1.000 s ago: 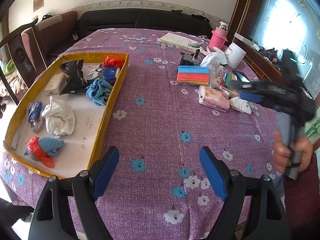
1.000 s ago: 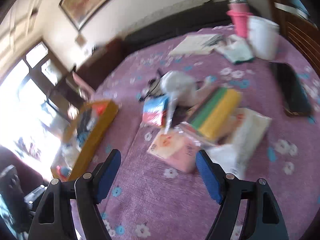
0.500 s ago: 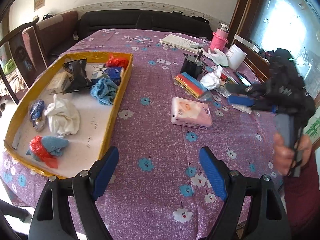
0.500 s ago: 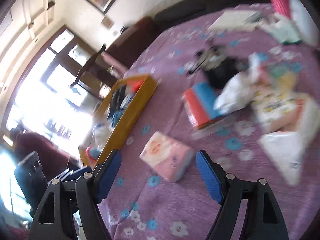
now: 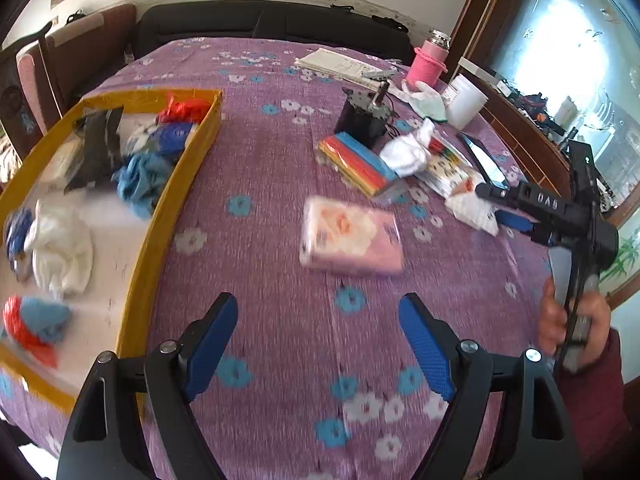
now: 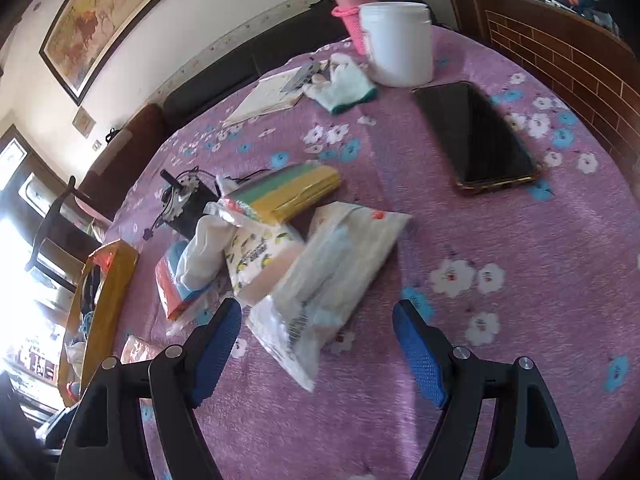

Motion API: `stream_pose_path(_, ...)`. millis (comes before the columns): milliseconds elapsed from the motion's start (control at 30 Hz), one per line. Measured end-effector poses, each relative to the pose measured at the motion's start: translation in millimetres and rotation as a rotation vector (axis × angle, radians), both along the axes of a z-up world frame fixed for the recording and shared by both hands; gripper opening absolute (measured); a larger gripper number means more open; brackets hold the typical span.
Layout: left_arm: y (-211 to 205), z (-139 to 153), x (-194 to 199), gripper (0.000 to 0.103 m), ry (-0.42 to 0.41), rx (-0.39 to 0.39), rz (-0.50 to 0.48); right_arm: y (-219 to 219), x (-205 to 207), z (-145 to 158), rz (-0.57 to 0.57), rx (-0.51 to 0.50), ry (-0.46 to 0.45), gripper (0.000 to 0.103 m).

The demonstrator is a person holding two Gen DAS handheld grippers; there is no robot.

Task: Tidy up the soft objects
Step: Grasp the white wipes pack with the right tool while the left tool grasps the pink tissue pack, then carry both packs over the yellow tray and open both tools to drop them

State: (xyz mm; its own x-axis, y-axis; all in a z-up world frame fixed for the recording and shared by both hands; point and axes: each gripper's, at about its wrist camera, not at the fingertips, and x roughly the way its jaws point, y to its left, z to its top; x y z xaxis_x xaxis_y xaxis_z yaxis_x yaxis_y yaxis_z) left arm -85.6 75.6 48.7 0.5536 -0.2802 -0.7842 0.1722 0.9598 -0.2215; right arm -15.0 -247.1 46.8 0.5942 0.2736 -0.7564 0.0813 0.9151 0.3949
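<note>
Both tongs open and empty: left gripper (image 5: 318, 332) lines up on pink tissue pack (image 5: 350, 240), right gripper (image 6: 316, 340) over clear-wrapped pack (image 6: 332, 276); next, close and carry to yellow tray (image 5: 168, 216).

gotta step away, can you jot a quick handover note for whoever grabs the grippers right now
Left gripper: open, empty, aimed at the pink tissue pack lying alone on the purple cloth.
Right gripper: open, empty, its jaws either side of the near end of the clear-wrapped white pack.
Done: yellow tray already holds cloths and bags, including a blue cloth and a white cloth.
Left: both packs, the colourful sponge stack, the lemon-print pack and the white sock are outside the tray.
</note>
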Motion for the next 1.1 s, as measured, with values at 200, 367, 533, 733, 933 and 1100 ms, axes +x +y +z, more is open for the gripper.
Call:
stream_pose_path(200,-22.4,-4.6,39.5,0.082,-0.02,0.104,-0.028,33.8,15.5,-7.5,0.006,-0.134,-0.019,0.082)
stream_pose_path(367,-56.7,-23.2,64.7,0.084,0.001,0.179,-0.128,33.9,19.6,-11.1,0.008,-0.147,-0.007,0.082)
stream_pose_path(533,-75.8,-35.4,69.4,0.092,0.015,0.219,-0.183,21.2,16.2,-14.0,0.006,-0.109,0.01,0.062)
stream_pose_path(733,-69.2,-23.1,47.4,0.077,-0.043,0.164,-0.214,12.1,-2.9,-5.8,0.0,-0.088,0.005,0.048)
stream_pose_path(933,-39.3,8.6,18.8,0.077,-0.112,0.063,-0.152,13.1,-31.4,9.2,0.012,-0.089,-0.025,0.047)
stream_pose_path(1100,-0.6,22.8,-7.6,0.077,-0.124,-0.024,-0.087,20.5,-51.2,25.9,0.035,-0.063,-0.058,0.048)
